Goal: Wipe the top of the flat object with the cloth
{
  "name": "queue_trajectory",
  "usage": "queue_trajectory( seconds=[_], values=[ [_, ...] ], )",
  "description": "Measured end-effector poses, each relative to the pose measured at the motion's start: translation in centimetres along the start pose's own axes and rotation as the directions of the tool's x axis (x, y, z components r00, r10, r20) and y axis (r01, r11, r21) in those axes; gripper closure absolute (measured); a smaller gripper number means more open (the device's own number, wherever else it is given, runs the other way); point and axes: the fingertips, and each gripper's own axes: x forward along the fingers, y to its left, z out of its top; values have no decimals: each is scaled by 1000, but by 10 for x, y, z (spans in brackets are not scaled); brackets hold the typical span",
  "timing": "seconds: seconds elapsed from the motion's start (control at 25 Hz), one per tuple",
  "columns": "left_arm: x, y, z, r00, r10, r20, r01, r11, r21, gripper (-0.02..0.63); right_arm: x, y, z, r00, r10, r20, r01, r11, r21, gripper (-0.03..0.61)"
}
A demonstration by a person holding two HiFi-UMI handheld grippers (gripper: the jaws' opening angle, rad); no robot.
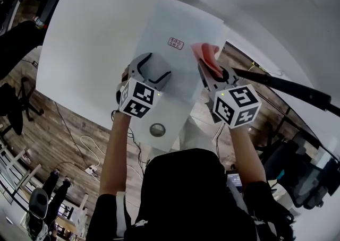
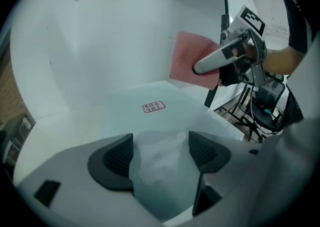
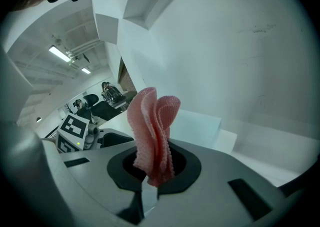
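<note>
A pale, translucent flat sheet [image 1: 178, 59] with a small printed label [image 1: 176, 43] lies on the white table [image 1: 85, 49]. My left gripper [image 1: 154, 70] stands open at the sheet's near end. In the left gripper view the sheet [image 2: 150, 121] runs between the two dark pads [image 2: 117, 158], which do not press on it. My right gripper [image 1: 212, 72] hovers off the sheet's right edge, shut on a folded pink cloth [image 1: 206, 54]. That cloth [image 3: 152, 126] sticks up out of the closed jaws in the right gripper view and hangs above the sheet in the left gripper view [image 2: 187, 63].
A round grey disc [image 1: 157, 129] sits near the table's front edge. A black bar [image 1: 287, 86] reaches out at the right, beyond the table's right edge. Cables [image 1: 87, 149] lie on the wood floor below. Black chairs [image 2: 267, 106] stand to the right.
</note>
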Motion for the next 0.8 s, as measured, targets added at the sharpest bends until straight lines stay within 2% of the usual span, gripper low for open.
queue_trajectory(
  seconds=[0.16,0.4,0.56,0.8],
  values=[
    [-1,0,-1,1000,-4,-7,4,1000,-5,273,2,-10,1,999,-42,-21,41,998,-38,534],
    [0,0,-1,1000,3,-1,-3,1000,2,273,16,-32,5,992,-105,-72,90,979,-181,534],
    [1,0,-2,1000,-3,-6,3,1000,-5,273,29,-52,15,983,-157,-96,125,952,-279,534],
    [2,-1,-2,1000,-11,-10,11,1000,-11,272,46,-70,15,963,-203,-176,126,919,-374,534]
  ],
)
